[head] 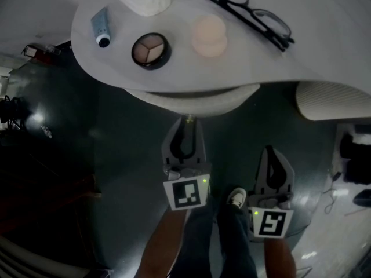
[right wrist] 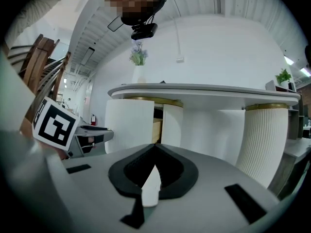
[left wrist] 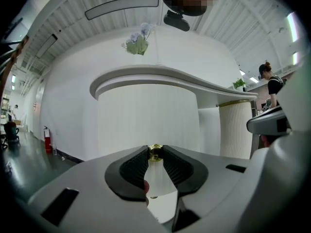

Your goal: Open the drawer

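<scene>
The white ribbed drawer front (head: 191, 100) bulges out from under the curved white tabletop (head: 324, 51). Its small gold knob (left wrist: 155, 152) sits between the tips of my left gripper (left wrist: 155, 154), whose black pads are shut on it. In the head view the left gripper (head: 186, 122) reaches up to the drawer's middle. The right gripper view shows the drawer front (right wrist: 129, 125) standing off the table body, with a wooden gap (right wrist: 156, 126) behind it. My right gripper (head: 270, 150) hangs lower right, away from the drawer, tips together and holding nothing (right wrist: 155, 147).
On the tabletop lie black glasses (head: 249, 16), a round makeup compact (head: 151, 50), a blue-grey tube (head: 100, 26) and a pink puff (head: 208, 36). A ribbed white pedestal (head: 333, 100) stands at right. Dark floor lies below, with the person's shoe (head: 236, 197) between the grippers.
</scene>
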